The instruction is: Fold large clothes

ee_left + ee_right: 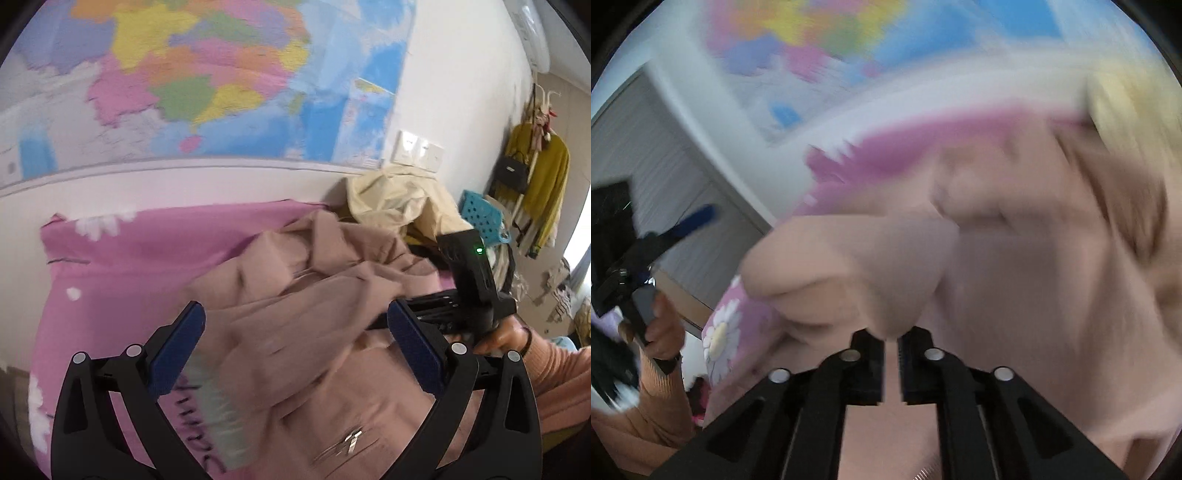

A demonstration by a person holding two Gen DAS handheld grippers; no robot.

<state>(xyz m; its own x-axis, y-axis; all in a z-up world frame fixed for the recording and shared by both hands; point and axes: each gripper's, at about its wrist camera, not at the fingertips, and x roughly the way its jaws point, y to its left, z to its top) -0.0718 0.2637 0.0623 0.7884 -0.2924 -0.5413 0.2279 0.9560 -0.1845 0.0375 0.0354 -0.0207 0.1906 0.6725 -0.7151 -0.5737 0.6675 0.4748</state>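
Note:
A large beige-pink coat (325,295) lies crumpled on a pink sheet (122,266) with white daisies. My left gripper (295,328) hovers over the coat's near part, open wide, its blue pads (184,343) apart with cloth below them, not pinched. To its right a hand (502,336) holds the black housing (476,273) of my right gripper. In the blurred right wrist view my right gripper (892,341) has its jaws almost together, with a fold of the coat (886,280) bulging over and between the tips. The left gripper's blue pad (694,221) shows at far left.
A cream garment (399,199) is heaped behind the coat beside a blue perforated basket (480,218). A coloured map (203,74) covers the wall behind the bed. Yellow clothes and a black bag hang on a rack (543,173) at right, with clothes strewn on the floor.

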